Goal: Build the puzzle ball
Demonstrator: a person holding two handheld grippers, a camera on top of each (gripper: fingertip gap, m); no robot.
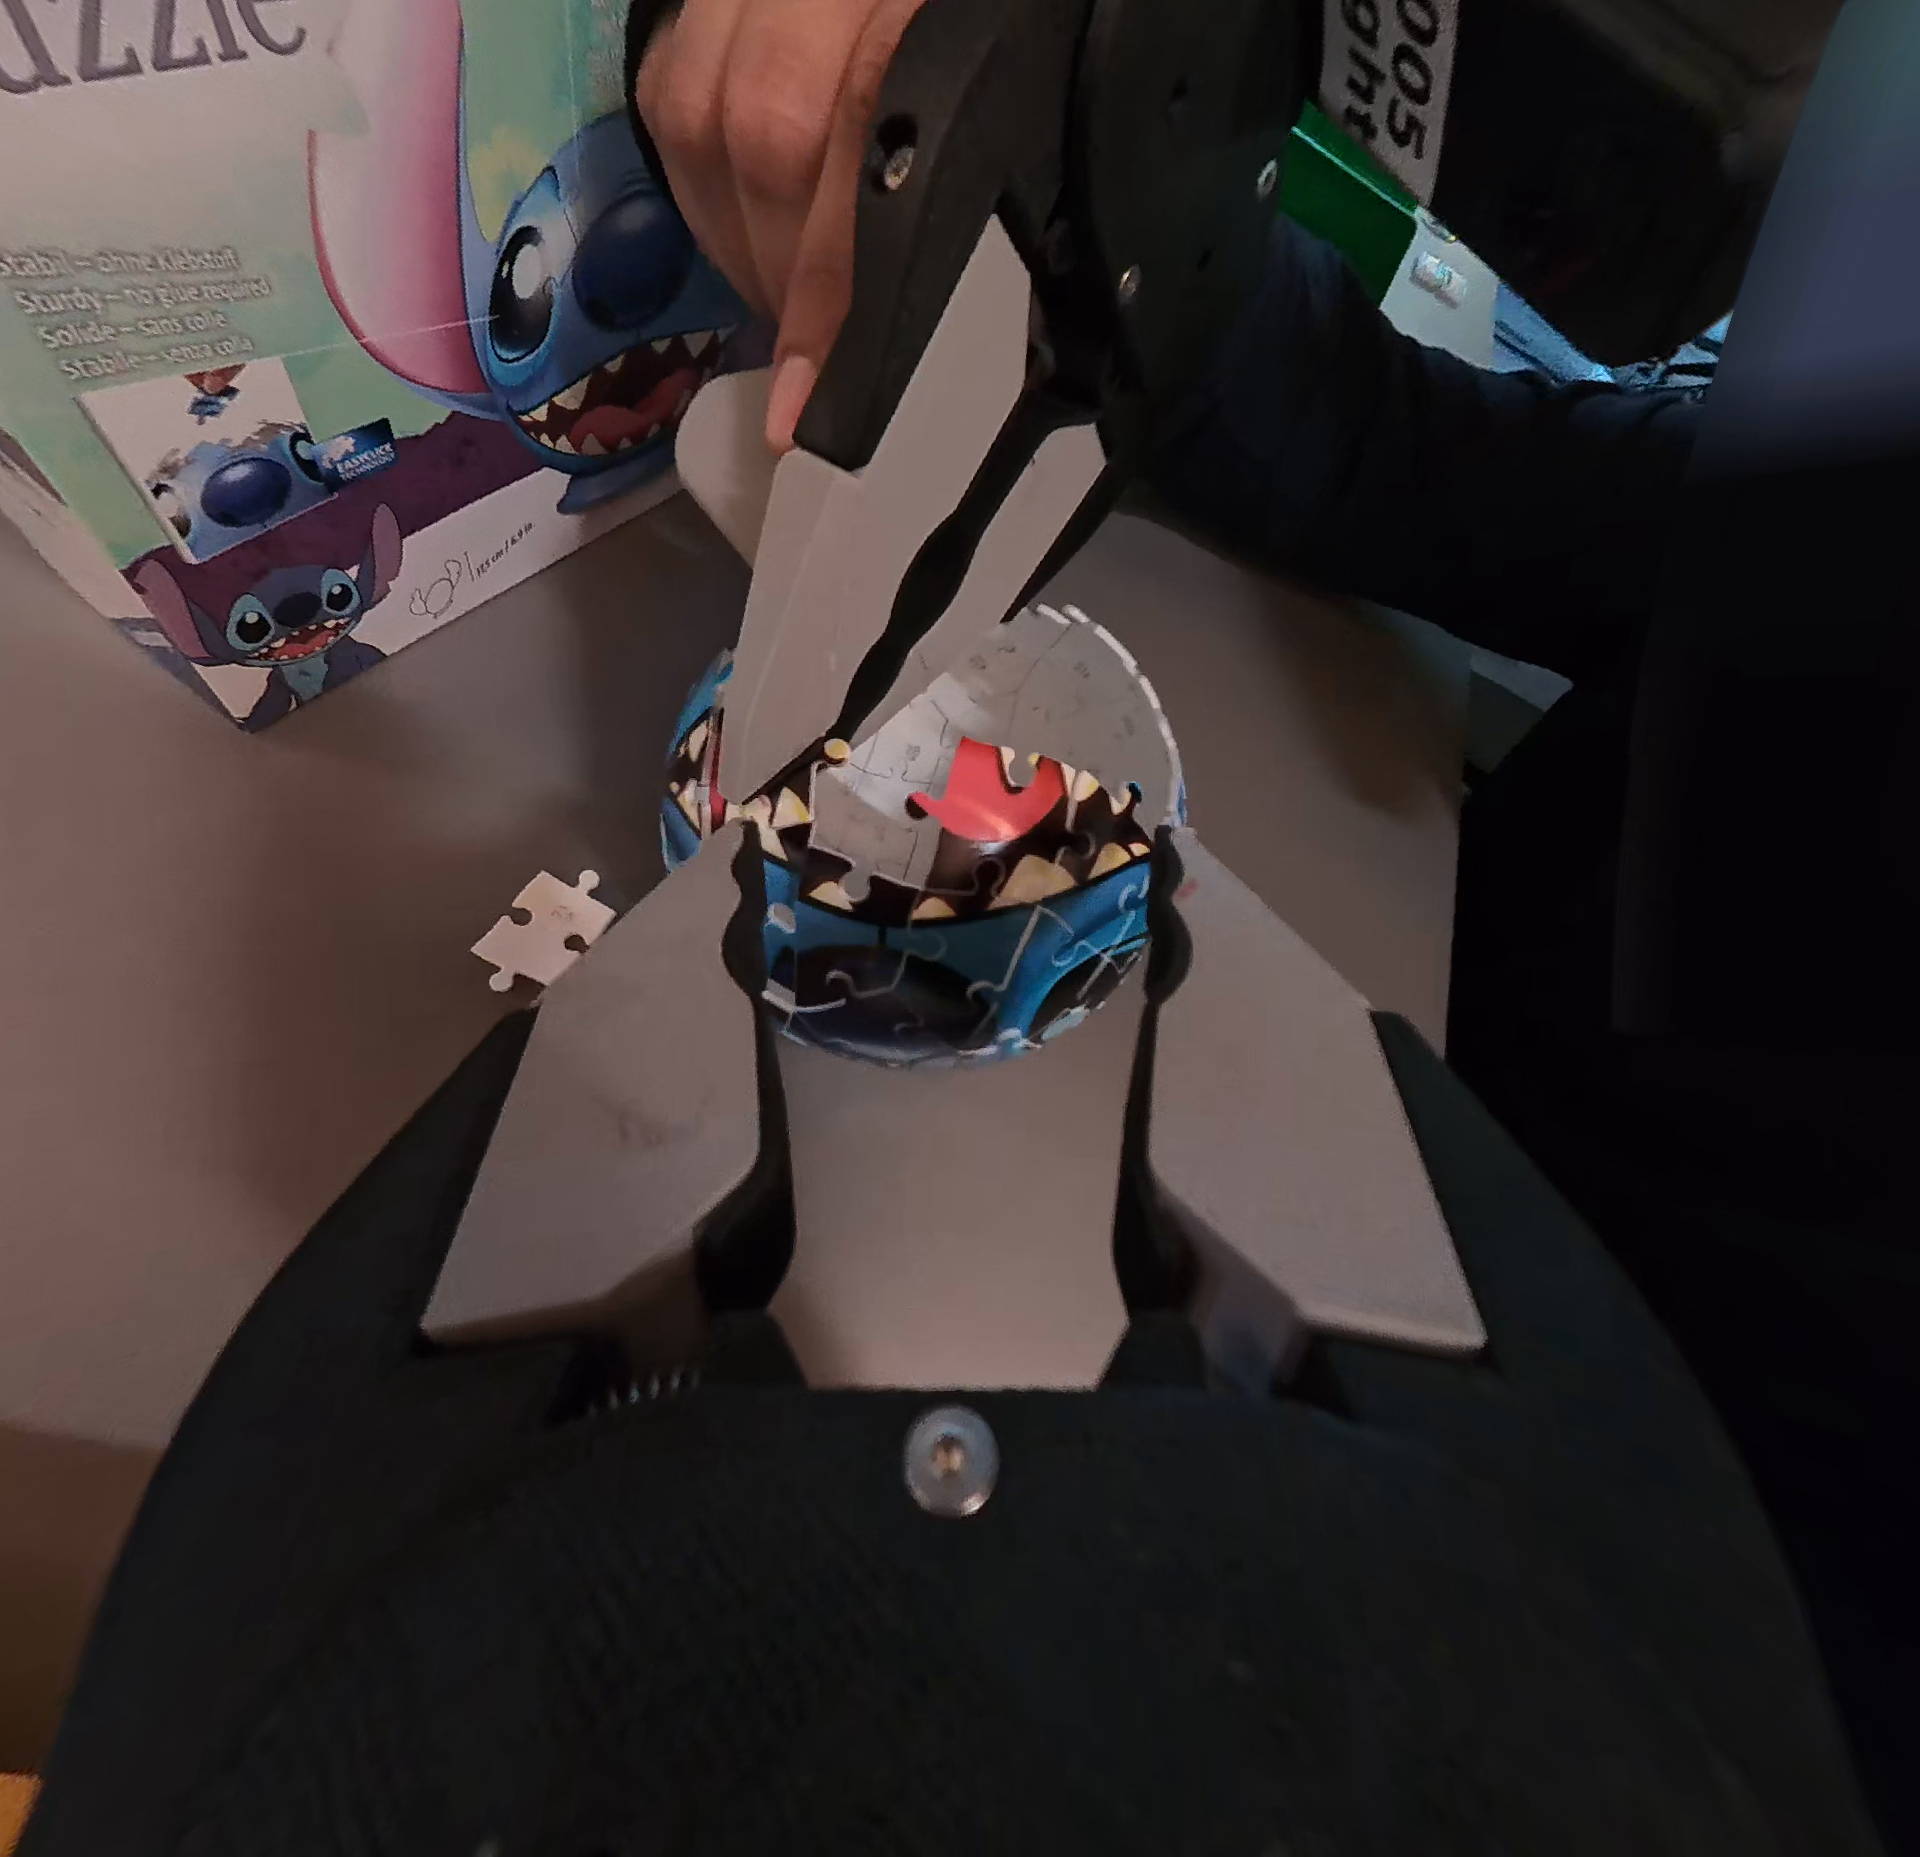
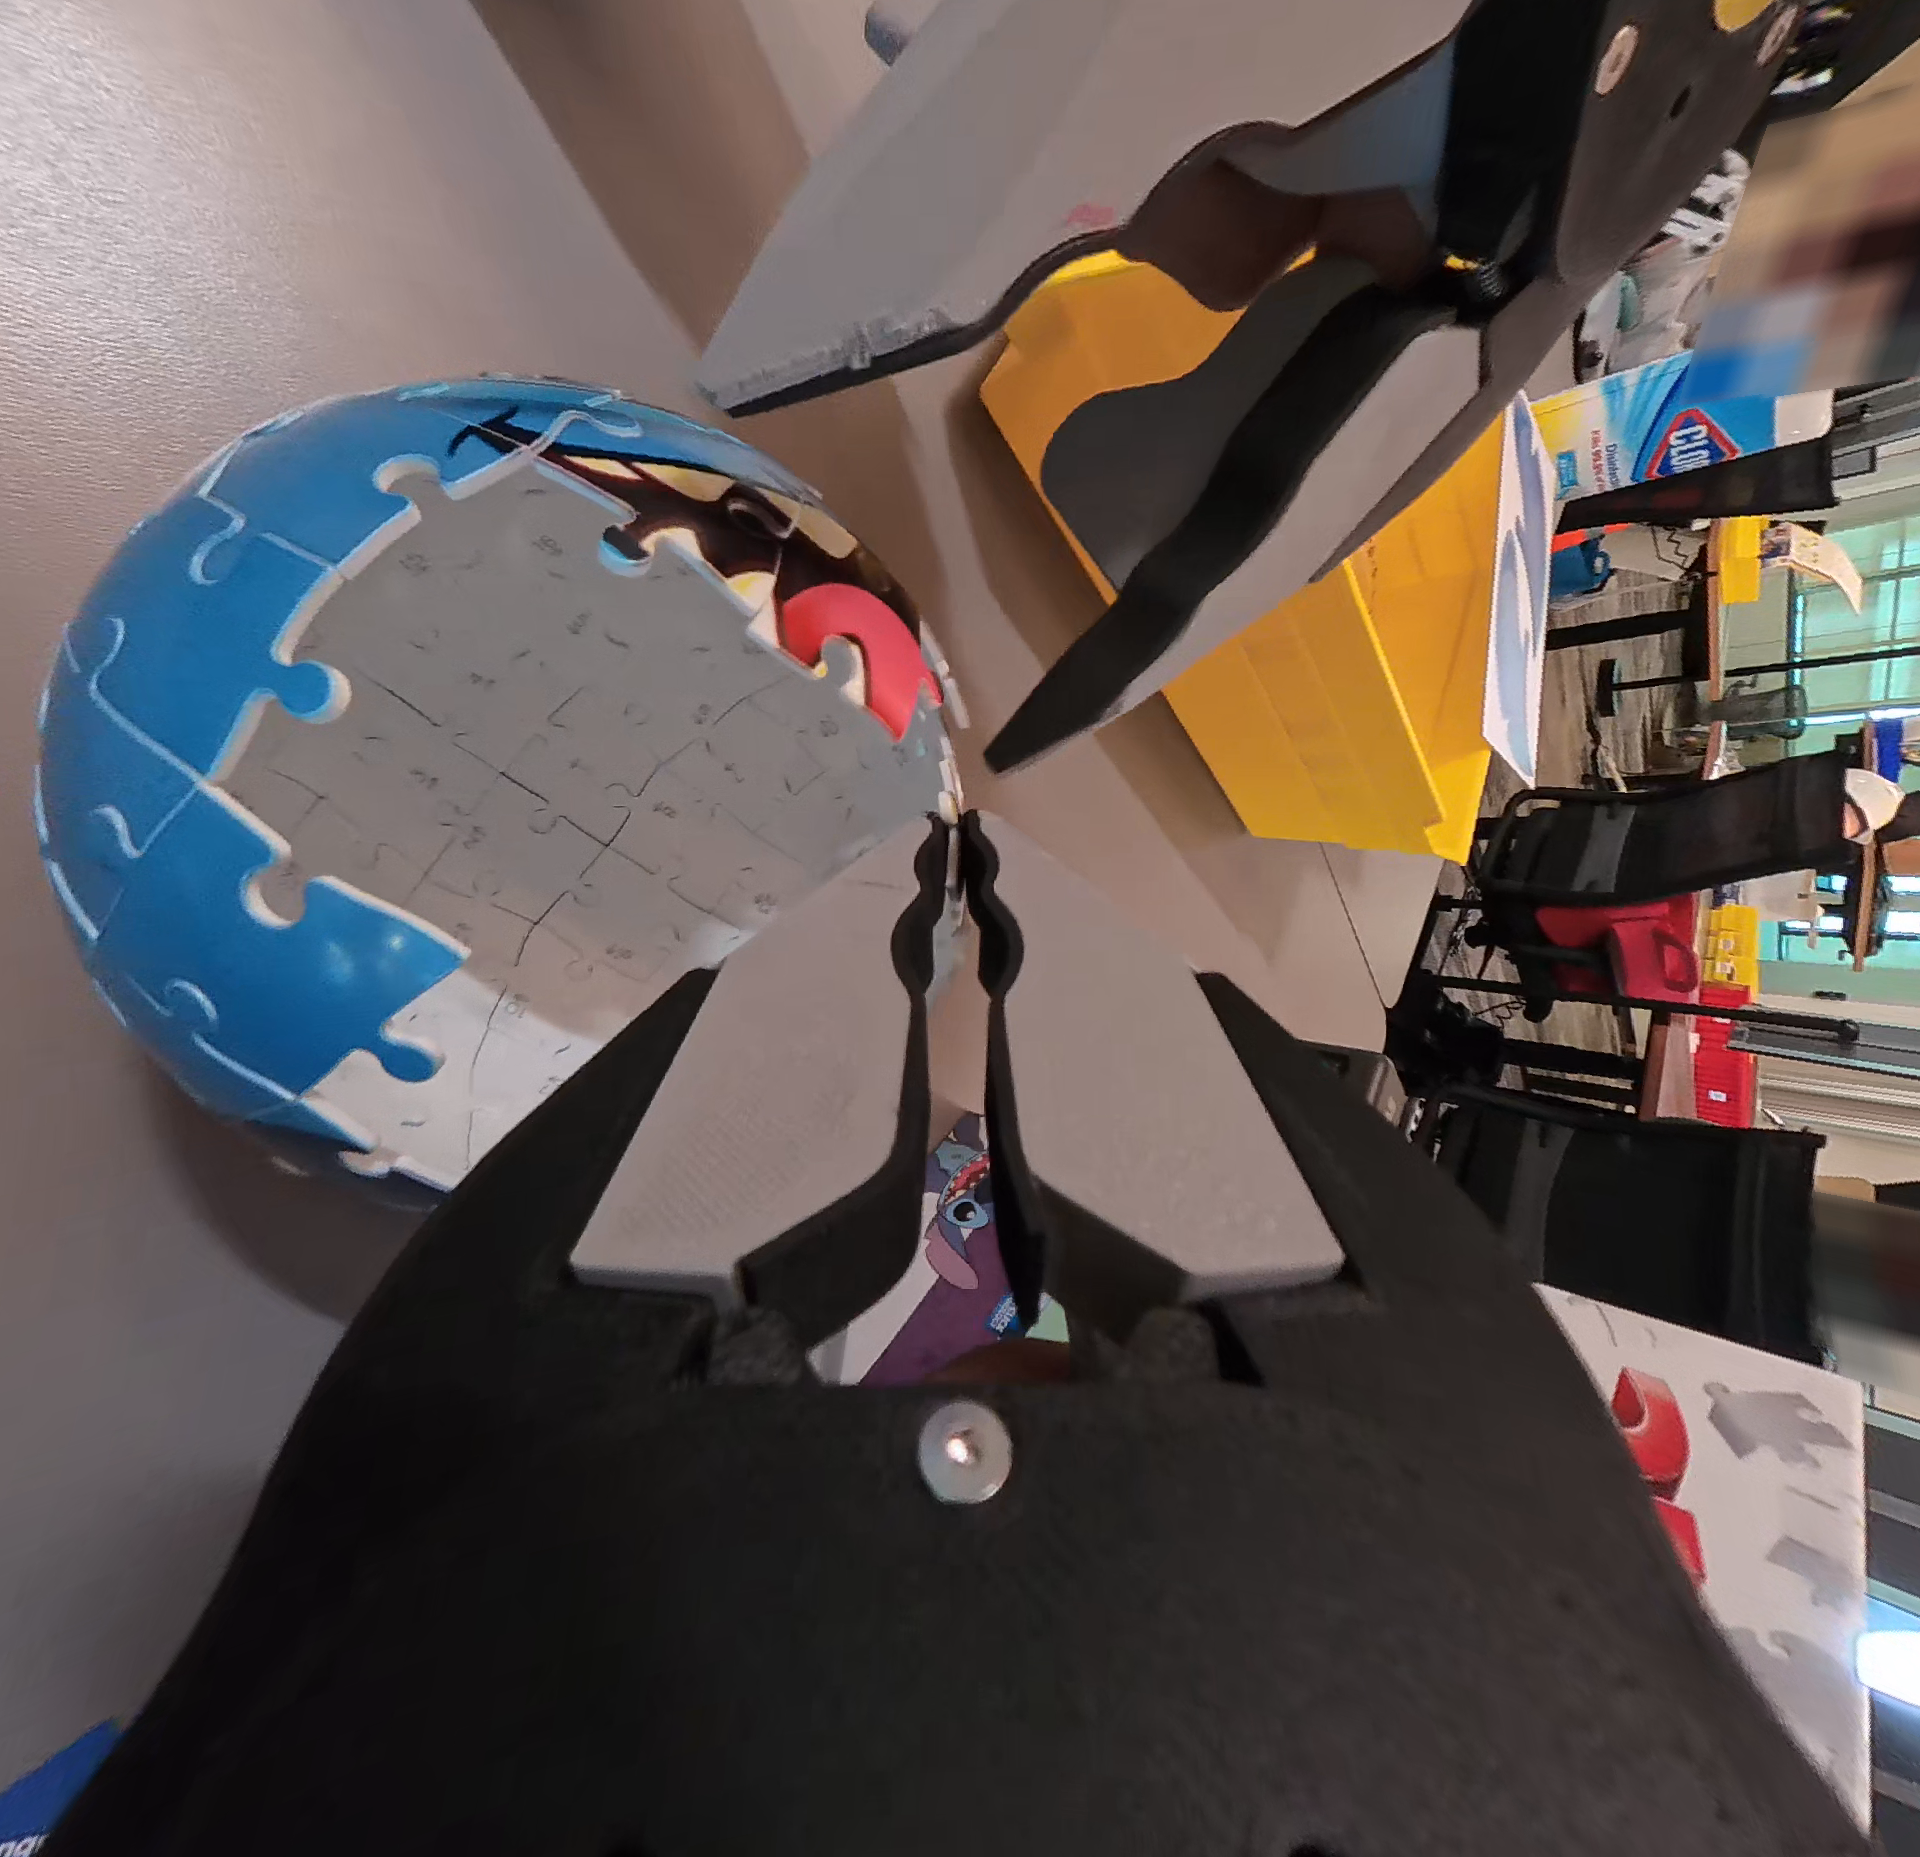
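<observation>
The partly built puzzle ball (image 1: 935, 986) stands on the grey table (image 1: 260, 1028). It is blue outside and grey inside, with an open top and a red tongue piece (image 1: 982, 784) on its rim. My left gripper (image 1: 951, 872) has its fingers pressed on both sides of the ball. My right gripper (image 1: 805, 779) comes down from above and is shut on a puzzle piece edge-on at the ball's rim. In the right wrist view the ball (image 2: 416, 768) lies left, my right gripper (image 2: 958, 831) pinches the thin piece, and the left gripper (image 2: 862, 576) spans the ball's open side.
A loose white piece (image 1: 540, 929) lies face down left of the ball. The puzzle box (image 1: 260, 353) stands at the back left. A person's hand (image 1: 790, 145) holds the right gripper. A yellow bin (image 2: 1330, 612) sits beyond the ball on the table. Less than 4 cm separates the two grippers' tips.
</observation>
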